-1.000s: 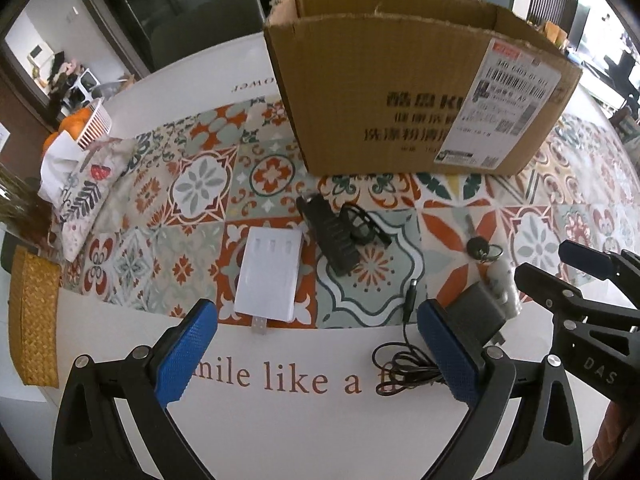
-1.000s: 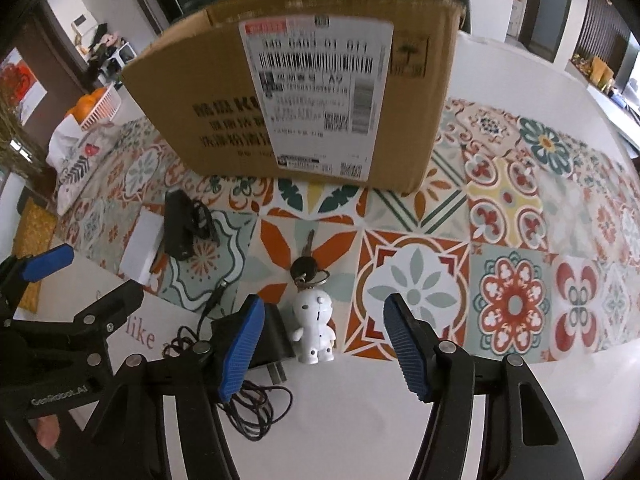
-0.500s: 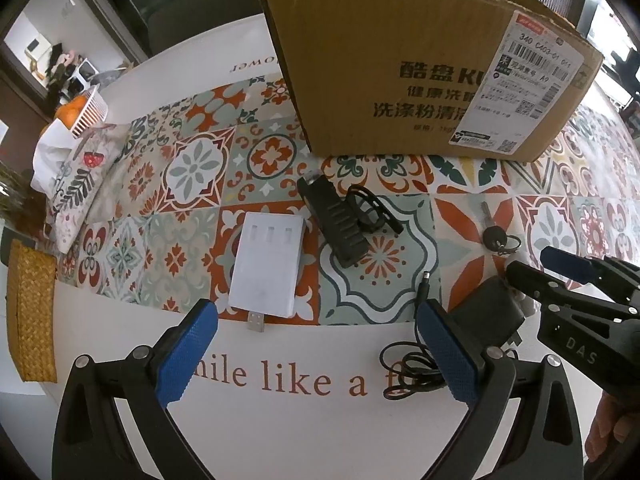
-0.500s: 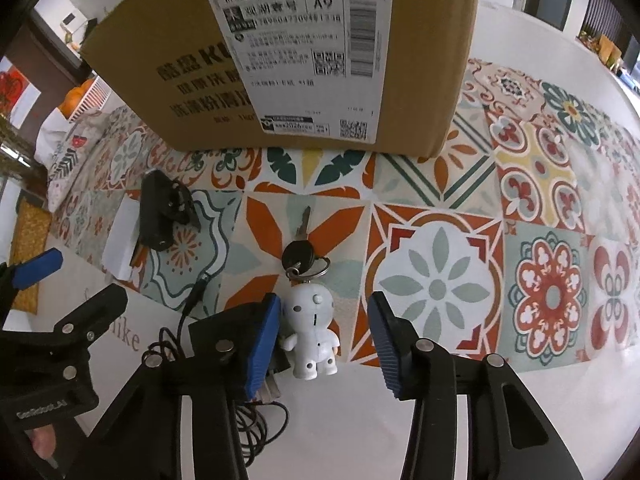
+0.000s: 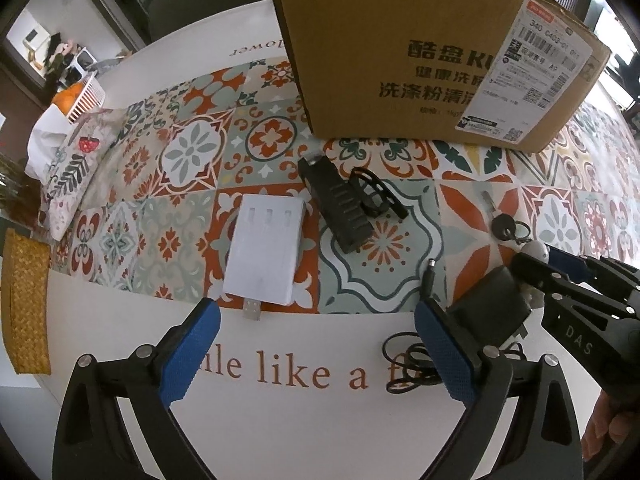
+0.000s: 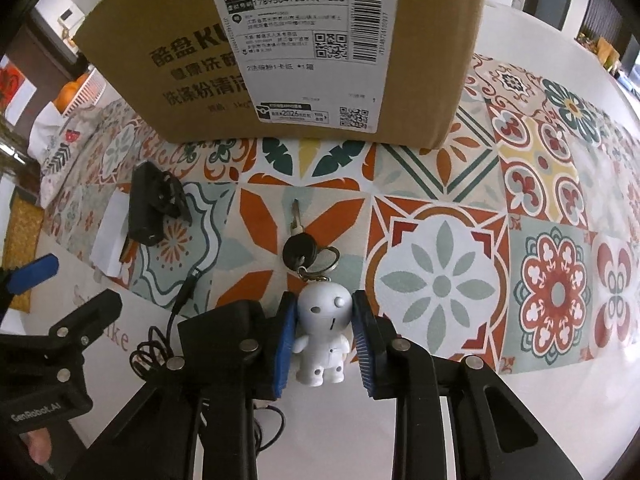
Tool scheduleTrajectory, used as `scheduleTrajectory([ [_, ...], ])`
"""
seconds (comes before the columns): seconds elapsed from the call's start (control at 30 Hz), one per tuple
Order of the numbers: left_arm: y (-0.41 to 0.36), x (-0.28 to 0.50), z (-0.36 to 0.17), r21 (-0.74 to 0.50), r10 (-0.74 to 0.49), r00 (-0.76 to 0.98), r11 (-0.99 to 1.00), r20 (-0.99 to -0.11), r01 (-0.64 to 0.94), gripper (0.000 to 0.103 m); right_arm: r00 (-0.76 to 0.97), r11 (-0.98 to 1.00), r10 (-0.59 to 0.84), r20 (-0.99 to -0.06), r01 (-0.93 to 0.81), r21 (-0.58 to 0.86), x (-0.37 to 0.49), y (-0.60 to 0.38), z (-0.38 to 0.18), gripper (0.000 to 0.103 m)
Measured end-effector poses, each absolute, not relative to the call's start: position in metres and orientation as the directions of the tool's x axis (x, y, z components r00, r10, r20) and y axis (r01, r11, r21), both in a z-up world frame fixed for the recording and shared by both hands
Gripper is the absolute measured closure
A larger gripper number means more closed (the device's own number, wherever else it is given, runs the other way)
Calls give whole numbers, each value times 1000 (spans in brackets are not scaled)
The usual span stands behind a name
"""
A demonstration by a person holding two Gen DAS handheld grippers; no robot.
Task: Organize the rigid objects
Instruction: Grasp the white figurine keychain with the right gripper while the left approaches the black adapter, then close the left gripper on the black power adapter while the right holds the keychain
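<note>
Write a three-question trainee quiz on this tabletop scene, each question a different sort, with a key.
1. True or false: the right gripper is shut on the white figurine keychain.
2. Multiple choice: the black key joined to the figurine by a ring lies A) inside the cardboard box, B) on the patterned tile mat, C) on the white power bank.
3. Fill in: the left gripper is ____, with nothing between its blue pads.

Key: 1 true; 2 B; 3 open.
</note>
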State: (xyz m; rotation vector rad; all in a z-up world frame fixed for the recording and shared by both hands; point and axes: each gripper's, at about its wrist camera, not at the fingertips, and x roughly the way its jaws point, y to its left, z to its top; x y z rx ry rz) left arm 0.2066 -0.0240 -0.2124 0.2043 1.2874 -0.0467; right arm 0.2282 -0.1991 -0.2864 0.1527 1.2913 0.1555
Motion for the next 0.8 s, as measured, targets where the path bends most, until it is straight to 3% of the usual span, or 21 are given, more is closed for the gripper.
scheduleTrajectory([
  [0.53, -61, 188, -193, -7, -86, 272, 961, -958, 278, 5, 379, 977, 174, -909, 50, 208, 185, -237, -232, 75],
  [0.8, -85, 179, -203, -72, -150, 225, 944, -963, 321, 5, 374, 978, 141, -917, 91, 188, 168, -255, -231, 75],
])
